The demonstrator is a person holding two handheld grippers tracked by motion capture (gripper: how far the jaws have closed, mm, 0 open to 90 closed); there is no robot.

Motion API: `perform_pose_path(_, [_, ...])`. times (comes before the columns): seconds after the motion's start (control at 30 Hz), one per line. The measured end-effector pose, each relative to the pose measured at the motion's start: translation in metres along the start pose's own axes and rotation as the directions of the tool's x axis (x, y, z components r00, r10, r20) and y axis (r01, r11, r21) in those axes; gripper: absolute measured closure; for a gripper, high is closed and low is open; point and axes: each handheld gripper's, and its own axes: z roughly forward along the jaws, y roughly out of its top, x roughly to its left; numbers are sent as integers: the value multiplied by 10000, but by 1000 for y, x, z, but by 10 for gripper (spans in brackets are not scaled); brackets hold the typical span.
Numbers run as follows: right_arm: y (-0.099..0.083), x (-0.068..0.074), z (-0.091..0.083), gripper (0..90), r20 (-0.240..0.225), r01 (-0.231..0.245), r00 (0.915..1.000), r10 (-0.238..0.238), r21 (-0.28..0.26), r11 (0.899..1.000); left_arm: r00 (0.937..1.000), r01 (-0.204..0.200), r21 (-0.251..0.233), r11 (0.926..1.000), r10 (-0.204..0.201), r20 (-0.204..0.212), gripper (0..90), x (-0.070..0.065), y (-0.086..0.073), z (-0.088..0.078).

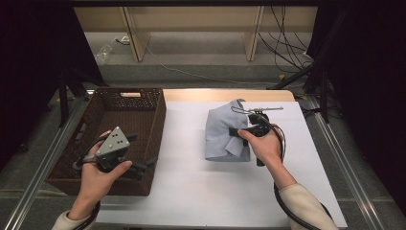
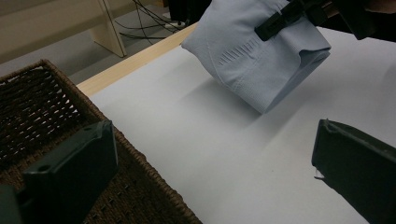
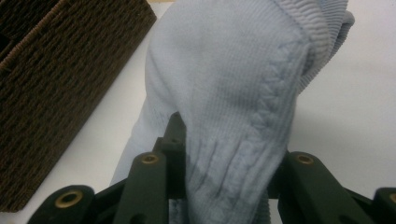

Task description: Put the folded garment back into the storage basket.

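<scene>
A folded light-blue knit sweater (image 1: pixel 221 132) is in the middle of the white sheet. My right gripper (image 1: pixel 235 132) is shut on its right edge, and the knit bunches between the black jaws (image 3: pixel 219 186). In the left gripper view the sweater (image 2: pixel 261 60) hangs tilted above the sheet with a shadow under it. The sweater (image 3: pixel 224 70) fills most of the space ahead of the right jaws. My left gripper (image 1: pixel 141 153) is open at the basket's near right corner, nothing between its wide-apart jaws (image 2: pixel 210 177).
A dark brown woven basket (image 1: pixel 158 124) stands at the left of the table, its rim (image 2: pixel 46 93) just beside my left jaws. A thin metal wire piece (image 1: pixel 261 109) lies behind the sweater. The white sheet (image 1: pixel 215 191) covers the wooden tabletop (image 1: pixel 225 94).
</scene>
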Motion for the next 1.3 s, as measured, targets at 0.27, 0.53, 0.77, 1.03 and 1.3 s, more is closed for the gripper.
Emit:
perform_pose_path(0.27, [3,3,-2,646,-25,50,10000,-50,-110,9999,10000,13,16,10000,-13,4,0,0,0,0])
perform_pose_path(0.53, [5,5,-1,645,-45,73,10000,-74,-124,9999,10000,7,12,10000,-7,-11,0,0,0,0])
perform_pose_path(0.77, [8,8,0,645,-69,153,9999,-154,-181,9997,10000,21,7,10000,-21,-31,0,1,0,0])
perform_pose_path(1.03, [10,10,1,645,-44,232,9997,-233,-235,9995,10000,9,21,10000,-9,-19,0,1,0,0])
perform_pose_path(1.3, [12,13,1,645,-49,294,9996,-295,-269,9992,10000,8,21,10000,-8,-11,0,1,0,0])
